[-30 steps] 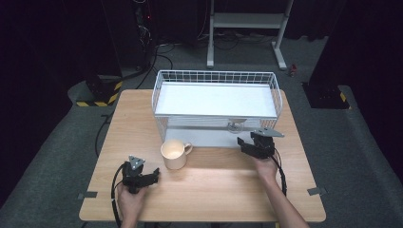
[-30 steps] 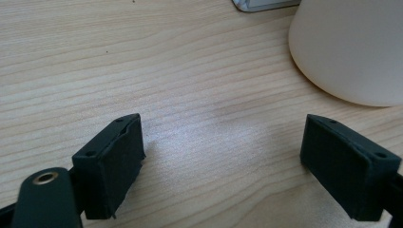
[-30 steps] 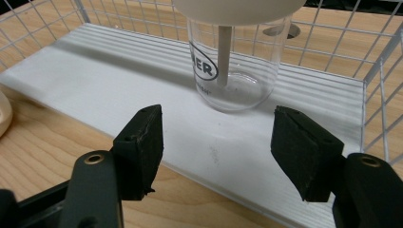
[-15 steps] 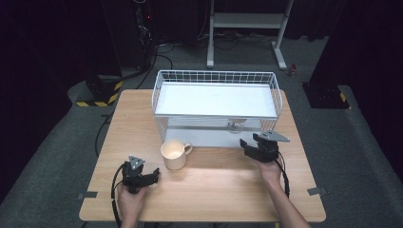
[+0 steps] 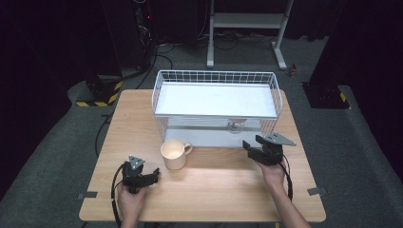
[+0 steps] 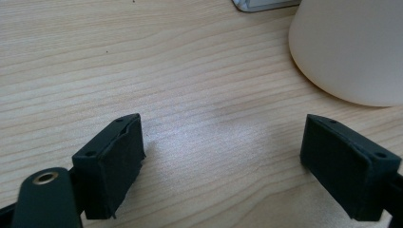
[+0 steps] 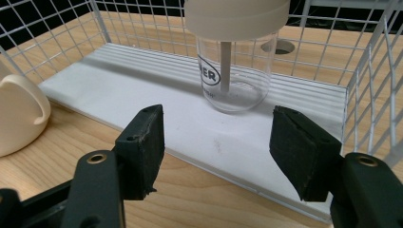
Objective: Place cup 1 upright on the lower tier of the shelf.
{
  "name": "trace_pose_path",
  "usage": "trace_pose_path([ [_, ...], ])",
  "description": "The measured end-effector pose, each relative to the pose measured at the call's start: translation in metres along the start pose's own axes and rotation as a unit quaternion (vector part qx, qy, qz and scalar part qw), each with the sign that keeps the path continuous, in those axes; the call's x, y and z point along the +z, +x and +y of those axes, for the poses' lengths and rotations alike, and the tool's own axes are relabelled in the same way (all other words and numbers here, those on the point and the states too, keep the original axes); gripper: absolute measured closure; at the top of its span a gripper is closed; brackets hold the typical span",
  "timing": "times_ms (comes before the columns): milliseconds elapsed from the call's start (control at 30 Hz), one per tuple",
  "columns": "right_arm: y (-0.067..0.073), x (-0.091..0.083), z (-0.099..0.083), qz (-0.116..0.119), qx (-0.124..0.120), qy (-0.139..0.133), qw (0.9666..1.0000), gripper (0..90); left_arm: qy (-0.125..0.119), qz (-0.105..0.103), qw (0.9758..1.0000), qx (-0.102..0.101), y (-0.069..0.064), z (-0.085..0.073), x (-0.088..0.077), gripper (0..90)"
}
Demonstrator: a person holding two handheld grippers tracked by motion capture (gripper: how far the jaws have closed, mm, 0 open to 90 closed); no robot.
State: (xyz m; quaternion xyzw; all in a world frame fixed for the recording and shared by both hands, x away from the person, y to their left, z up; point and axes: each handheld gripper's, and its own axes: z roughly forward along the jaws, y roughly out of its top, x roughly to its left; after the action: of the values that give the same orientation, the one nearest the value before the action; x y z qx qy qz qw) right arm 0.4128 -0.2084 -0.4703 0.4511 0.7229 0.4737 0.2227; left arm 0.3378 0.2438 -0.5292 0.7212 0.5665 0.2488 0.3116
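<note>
The left gripper [image 6: 223, 175] sits low over the wooden table [image 6: 142, 61], its jaws wide apart with only bare wood between them. Just beyond its right-hand jaw stands a cream mug [image 6: 351, 47], apart from the pad. The right gripper [image 7: 216, 156] is likewise spread wide, nothing between its jaws — it hovers at the open front edge of the white wire rack [image 7: 375, 95]. Straight ahead of the gap, on the rack's white lower shelf [image 7: 142, 90], a clear glass jar [image 7: 235, 71] with a cream lid stands upright, a stem running down inside it. Off beyond the left-hand jaw, the mug's handle [image 7: 35, 109] shows — outside the rack, on the table.
</note>
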Motion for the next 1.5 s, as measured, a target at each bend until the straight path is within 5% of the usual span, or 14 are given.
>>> trace_pose_path([
  [1500,-0.016,-0.046,-0.025,-0.018,0.009,-0.027,0.9994,35.7,0.000,0.002,1.0000,0.000,0.000,0.000,0.000,15.1],
])
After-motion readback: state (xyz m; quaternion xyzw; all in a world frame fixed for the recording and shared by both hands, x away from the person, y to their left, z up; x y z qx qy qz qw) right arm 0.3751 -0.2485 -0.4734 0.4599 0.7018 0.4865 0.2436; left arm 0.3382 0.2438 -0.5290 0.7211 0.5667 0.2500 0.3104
